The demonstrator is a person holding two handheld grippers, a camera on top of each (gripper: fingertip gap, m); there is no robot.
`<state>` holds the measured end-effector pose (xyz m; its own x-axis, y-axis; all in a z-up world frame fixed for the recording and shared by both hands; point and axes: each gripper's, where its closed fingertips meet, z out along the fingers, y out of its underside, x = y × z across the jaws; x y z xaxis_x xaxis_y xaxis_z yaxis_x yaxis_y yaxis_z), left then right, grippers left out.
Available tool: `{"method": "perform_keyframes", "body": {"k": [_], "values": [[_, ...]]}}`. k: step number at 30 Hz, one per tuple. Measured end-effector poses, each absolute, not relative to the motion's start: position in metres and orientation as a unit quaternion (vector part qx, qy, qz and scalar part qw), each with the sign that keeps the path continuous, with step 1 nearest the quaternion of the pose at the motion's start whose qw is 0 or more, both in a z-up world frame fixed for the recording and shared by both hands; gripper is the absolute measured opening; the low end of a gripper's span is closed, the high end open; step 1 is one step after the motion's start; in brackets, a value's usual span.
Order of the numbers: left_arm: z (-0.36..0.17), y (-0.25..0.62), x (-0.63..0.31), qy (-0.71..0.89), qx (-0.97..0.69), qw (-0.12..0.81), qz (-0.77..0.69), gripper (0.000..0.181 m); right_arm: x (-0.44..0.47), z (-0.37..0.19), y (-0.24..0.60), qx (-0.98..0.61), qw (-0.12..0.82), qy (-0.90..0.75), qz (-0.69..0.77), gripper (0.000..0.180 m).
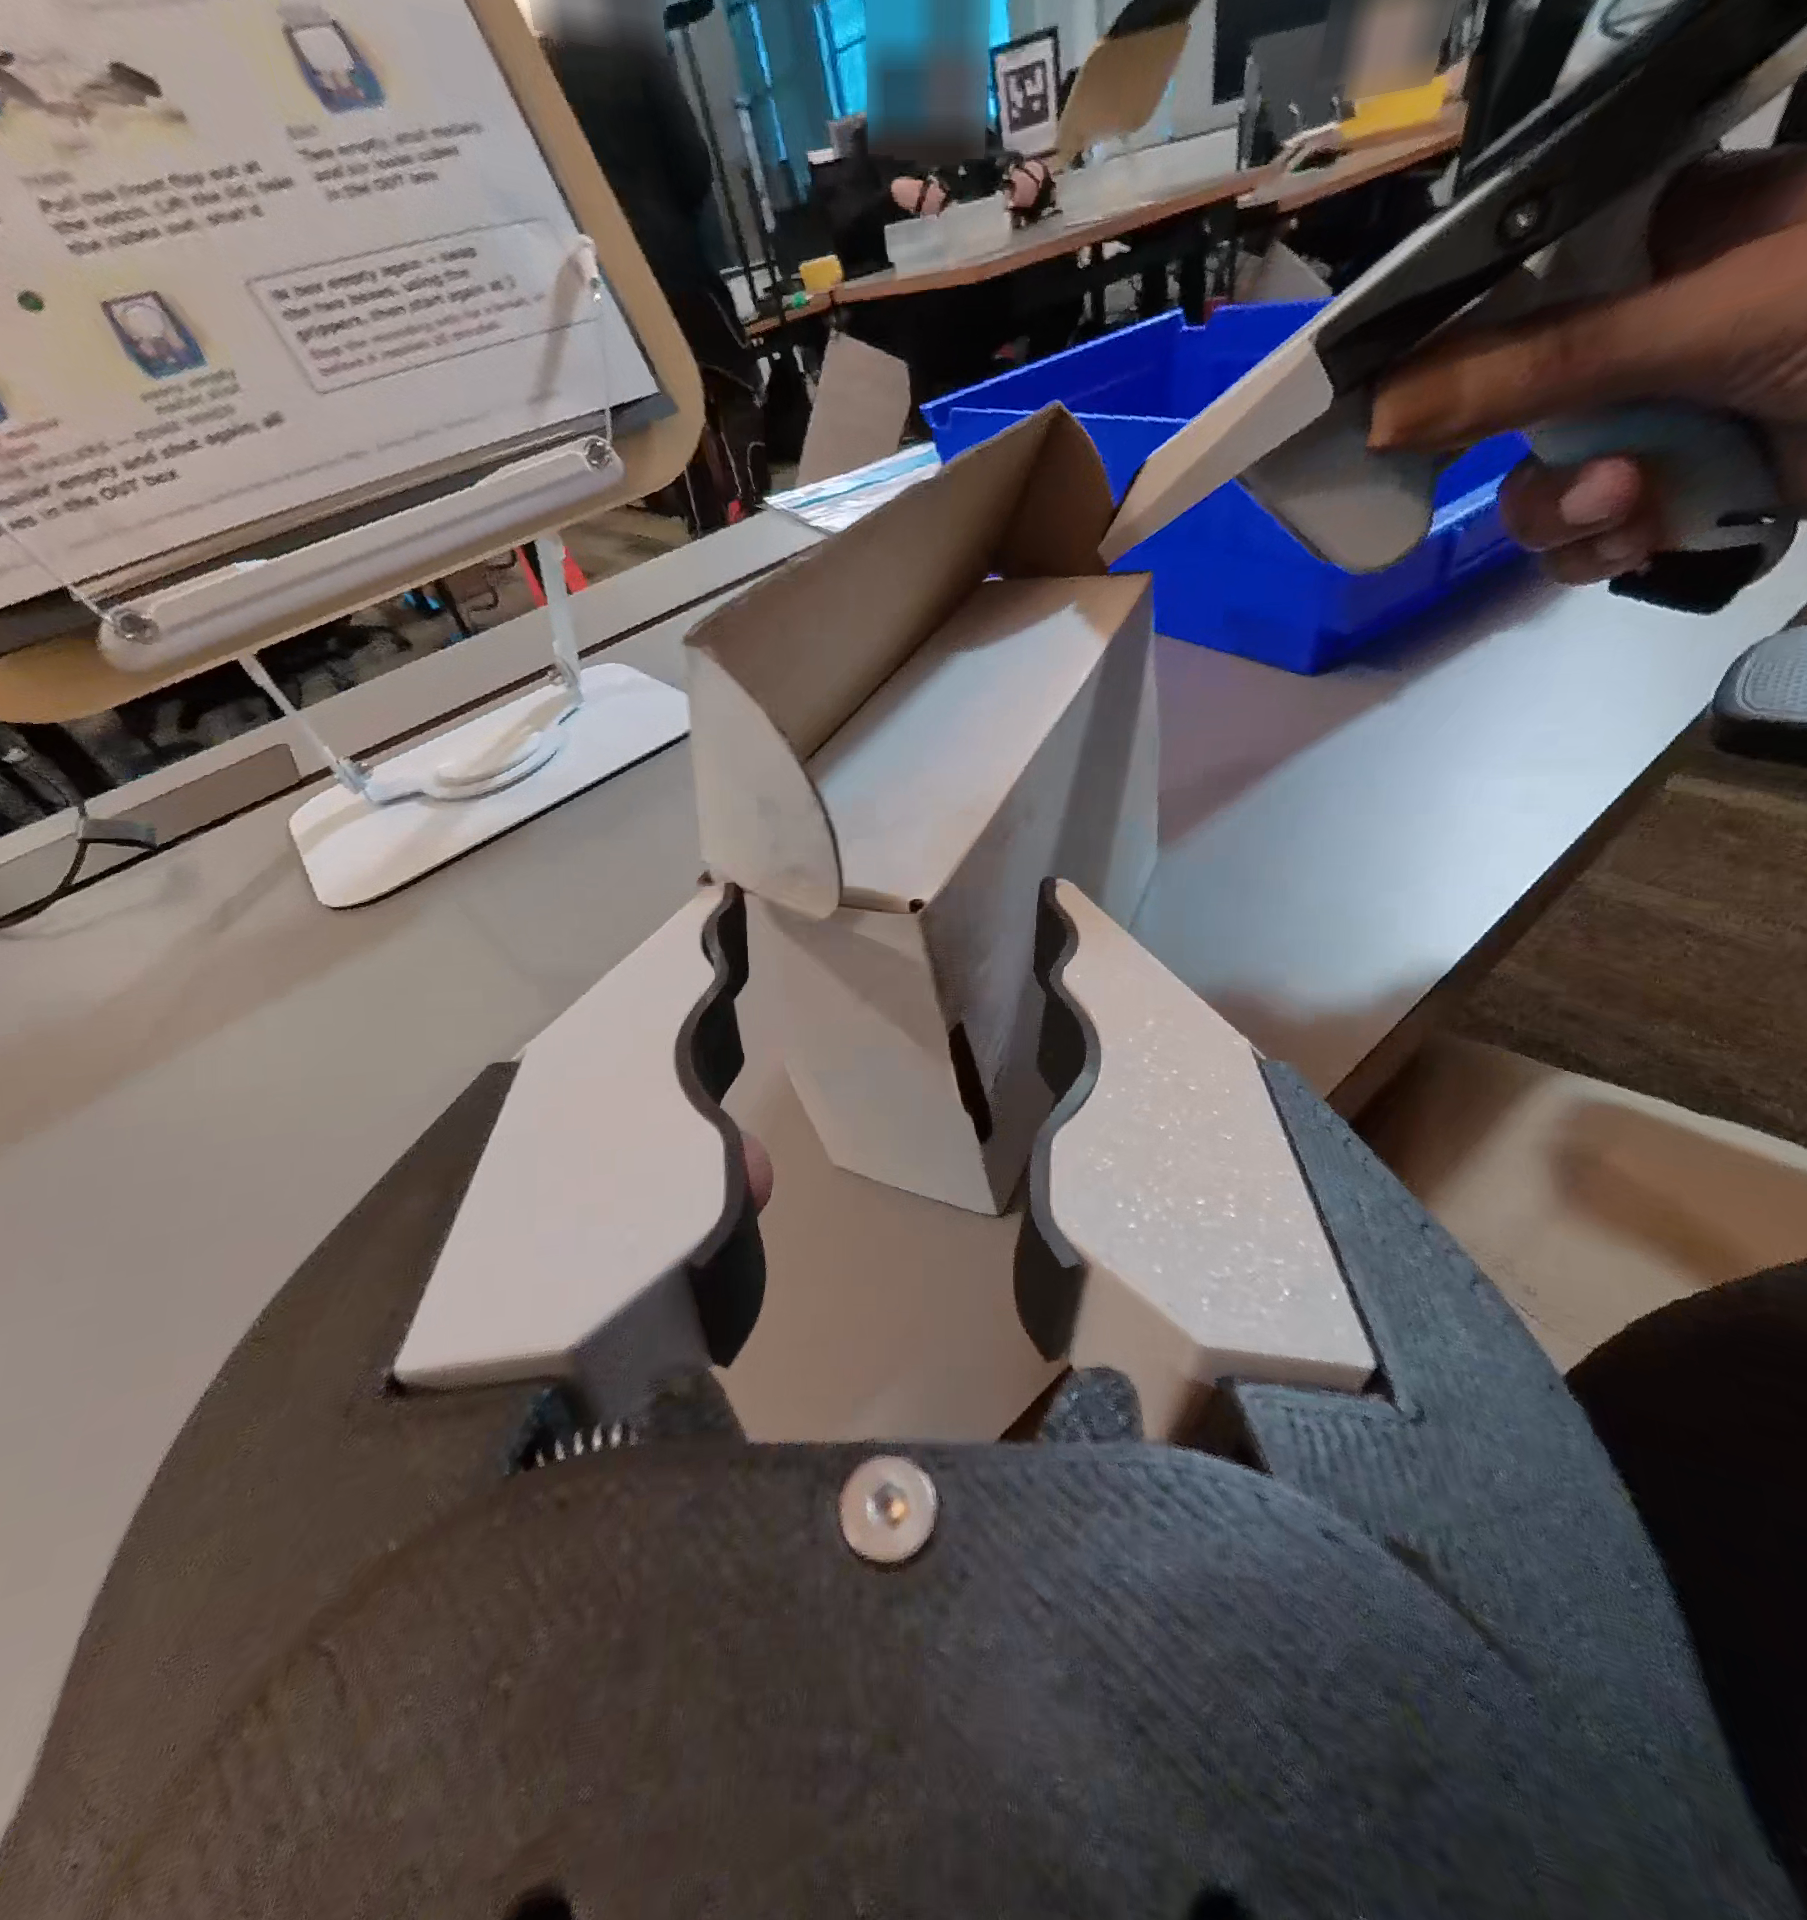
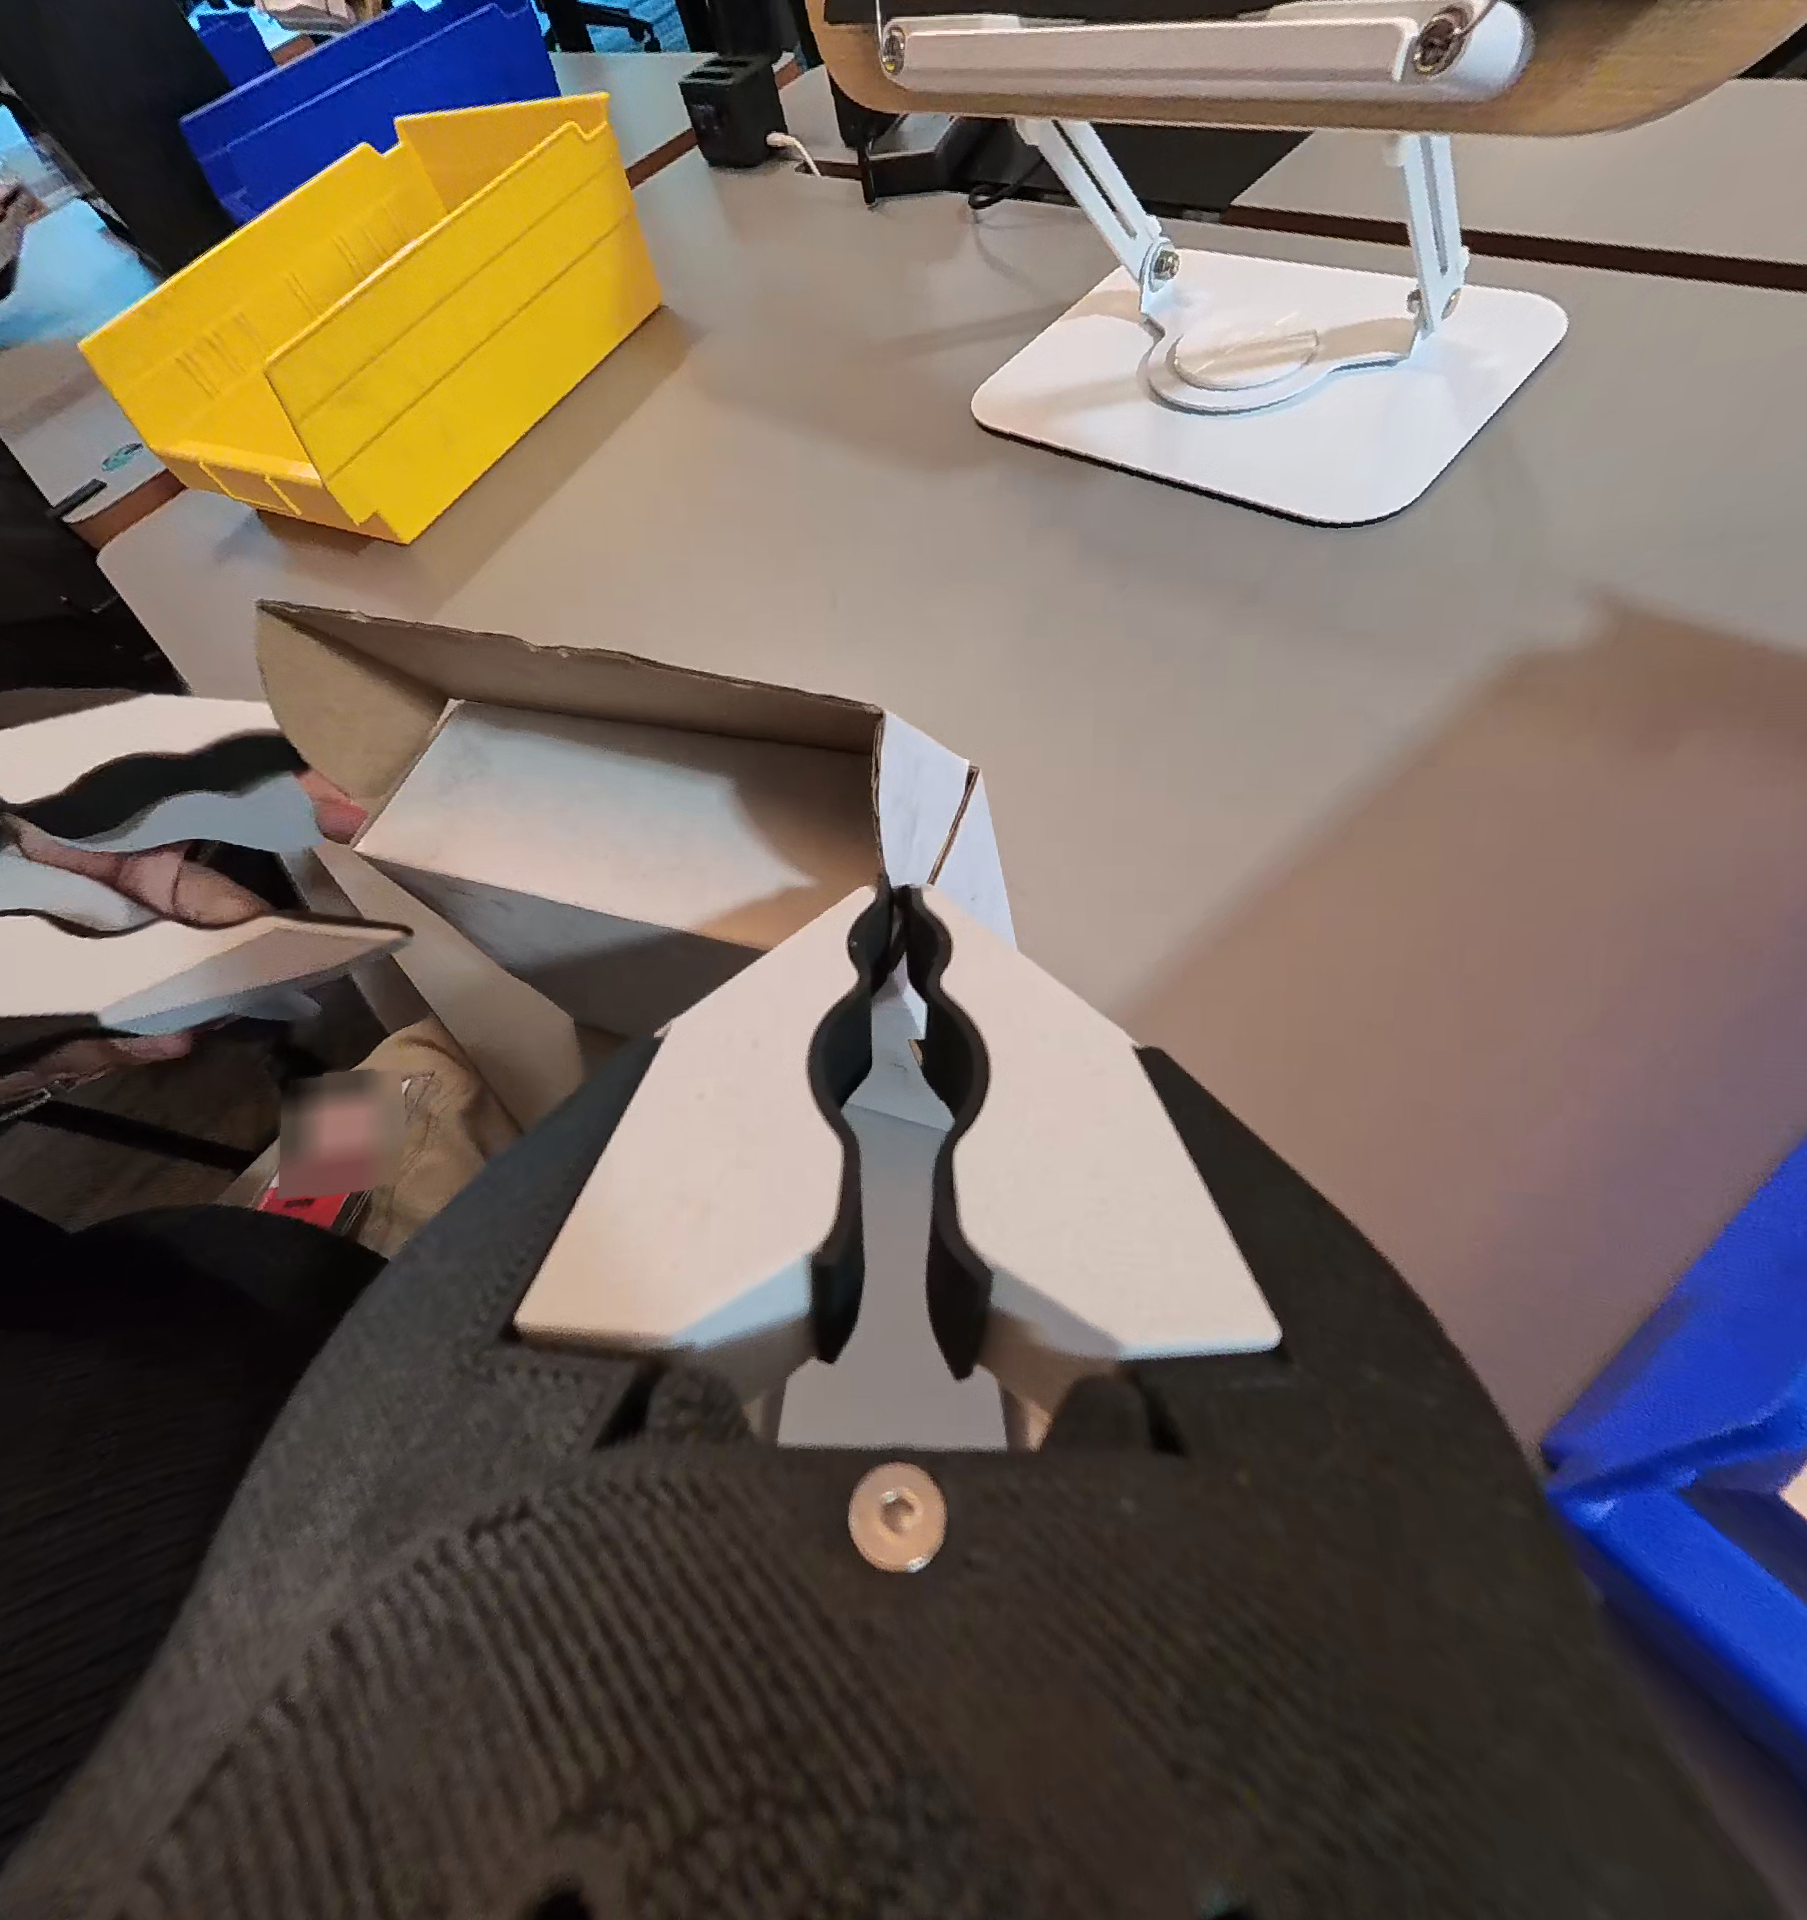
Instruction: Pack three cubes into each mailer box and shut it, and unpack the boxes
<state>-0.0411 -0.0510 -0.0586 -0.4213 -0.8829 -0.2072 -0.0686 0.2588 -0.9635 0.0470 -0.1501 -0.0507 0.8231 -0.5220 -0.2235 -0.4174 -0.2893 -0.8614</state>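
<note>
A white mailer box (image 1: 982, 748) with brown cardboard inside stands tilted on the grey table (image 1: 203, 1039), its lid and side flaps open. My left gripper (image 1: 888, 914) is open, with the box's near corner between its fingers. My right gripper (image 2: 904, 904) is shut on a white side flap (image 2: 940, 821) at the box's right end. The box (image 2: 608, 800) lies just beyond it, and the left gripper (image 2: 348, 878) shows open at the box's left end. In the left wrist view the right gripper (image 1: 1127, 540) reaches in from the upper right. No cubes show.
A blue bin (image 1: 1242, 499) stands behind the box and shows again at the right (image 2: 1709, 1507). A yellow bin (image 2: 390, 312) sits at the far left. A document stand with a printed sheet (image 1: 255, 312) rests on its white base (image 2: 1273, 384). The table's edge (image 1: 1501, 883) runs to the right. The left gripper's tips are roughly 15 cm from the right gripper's.
</note>
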Motion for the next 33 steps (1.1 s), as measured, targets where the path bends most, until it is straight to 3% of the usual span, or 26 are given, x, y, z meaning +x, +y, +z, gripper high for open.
{"method": "perform_keyframes", "body": {"k": [8,20,33], "values": [[-0.048,-0.042,-0.035,0.657,-0.353,0.458,-0.484,0.031,0.044,-0.05,-0.147,-0.802,0.52,0.29,-0.047,0.001],[-0.044,-0.045,-0.033,0.656,-0.331,0.475,-0.484,0.026,0.046,-0.051,-0.149,-0.805,0.514,0.292,-0.058,0.0],[-0.045,-0.04,-0.023,0.635,-0.37,0.43,-0.525,0.027,0.045,-0.051,-0.15,-0.803,0.519,0.289,-0.046,0.001]]}}
